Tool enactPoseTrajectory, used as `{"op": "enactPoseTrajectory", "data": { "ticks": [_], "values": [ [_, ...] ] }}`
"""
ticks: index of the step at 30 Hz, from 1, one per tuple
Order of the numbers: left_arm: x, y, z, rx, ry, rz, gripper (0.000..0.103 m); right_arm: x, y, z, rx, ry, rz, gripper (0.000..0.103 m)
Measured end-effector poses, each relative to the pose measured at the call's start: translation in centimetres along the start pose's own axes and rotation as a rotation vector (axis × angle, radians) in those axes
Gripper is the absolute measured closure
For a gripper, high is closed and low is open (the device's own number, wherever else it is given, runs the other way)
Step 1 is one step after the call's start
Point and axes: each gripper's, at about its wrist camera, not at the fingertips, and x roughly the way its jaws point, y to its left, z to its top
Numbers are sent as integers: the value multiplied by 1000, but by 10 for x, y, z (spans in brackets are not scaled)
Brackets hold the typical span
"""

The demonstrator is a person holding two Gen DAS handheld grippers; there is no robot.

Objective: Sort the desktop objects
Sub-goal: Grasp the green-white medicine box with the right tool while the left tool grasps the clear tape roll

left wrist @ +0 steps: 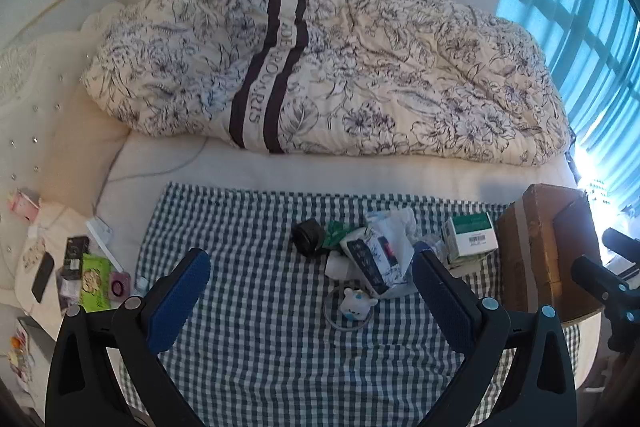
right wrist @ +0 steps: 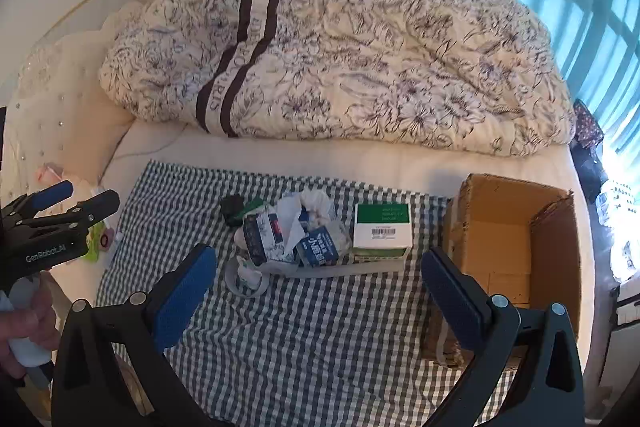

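A checked cloth (left wrist: 260,327) is spread on a bed (left wrist: 280,167), and a small heap of things is gathered on it: a black roll (left wrist: 307,237), a tissue pack (left wrist: 370,261), a green-and-white box (left wrist: 472,233) and a small white toy (left wrist: 354,305). A cardboard box (right wrist: 516,239) is set at the right edge of the cloth, open and tipped towards the camera. The left hand-held gripper (left wrist: 310,293) is held above the cloth with its jaws wide apart and nothing between them; the toy is seen between its blue pads (left wrist: 180,303), and the heap lies just beyond. The right hand-held gripper (right wrist: 318,293) is likewise spread and unloaded; the heap lies ahead of it and the cardboard box just beyond its right finger. A flowered quilt (right wrist: 340,67) is bunched behind.
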Motion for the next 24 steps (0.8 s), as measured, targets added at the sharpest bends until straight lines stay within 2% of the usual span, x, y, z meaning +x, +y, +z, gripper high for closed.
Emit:
{"op": "enactPoseTrajectory", "data": {
  "ticks": [2,11,15,24],
  "values": [
    [7,0,-5,16,12,18,0,10,1,-1,-4,14,4,0],
    [57,-11,-32,110,96,-5,0,66,0,-5,-26,87,16,0],
    [97,-9,-55,76,166,-41,0,91,-3,-6,-36,113,1,0],
    [170,-4,-86,62,264,-17,0,144,-27,-4,-9,157,-36,0]
  ]
}}
